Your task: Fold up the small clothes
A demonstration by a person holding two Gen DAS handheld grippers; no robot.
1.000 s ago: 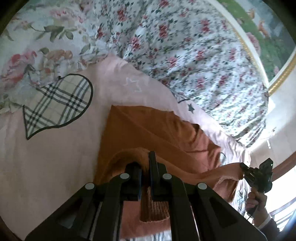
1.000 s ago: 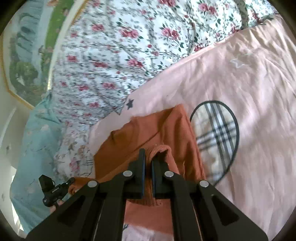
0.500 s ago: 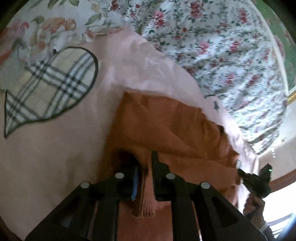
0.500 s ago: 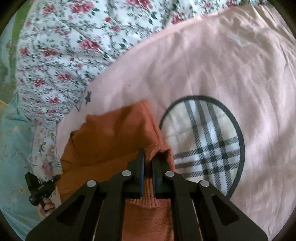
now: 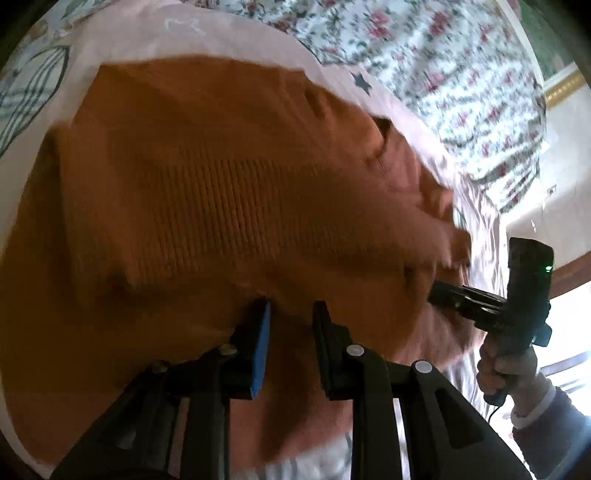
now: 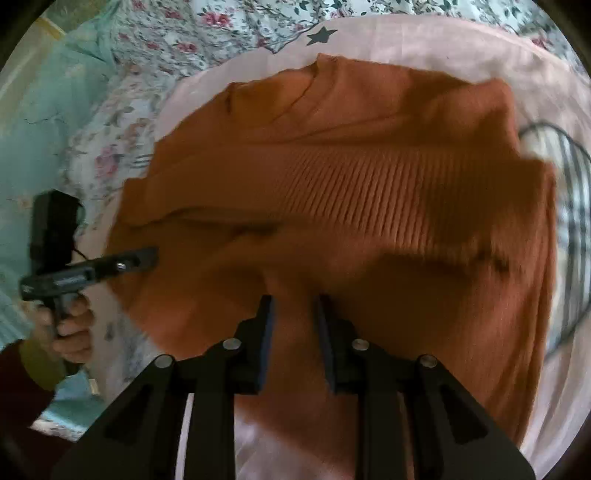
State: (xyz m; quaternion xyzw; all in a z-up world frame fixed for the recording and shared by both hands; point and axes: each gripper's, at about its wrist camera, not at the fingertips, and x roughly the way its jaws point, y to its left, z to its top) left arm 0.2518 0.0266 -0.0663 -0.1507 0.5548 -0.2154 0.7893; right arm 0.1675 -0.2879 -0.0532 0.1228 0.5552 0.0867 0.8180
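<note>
Orange ribbed sweater is laid folded on the pink blanket of the bed. Left tongs and right tongs, just opened narrowly, are parted over its near edge, releasing the fold.

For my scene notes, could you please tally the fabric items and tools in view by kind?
Orange ribbed garment: 1
Pink sheet with a plaid heart: 1
Floral bedding: 1
Handheld claws: 2, left claw and right claw, both open over the garment
Total: 5
</note>
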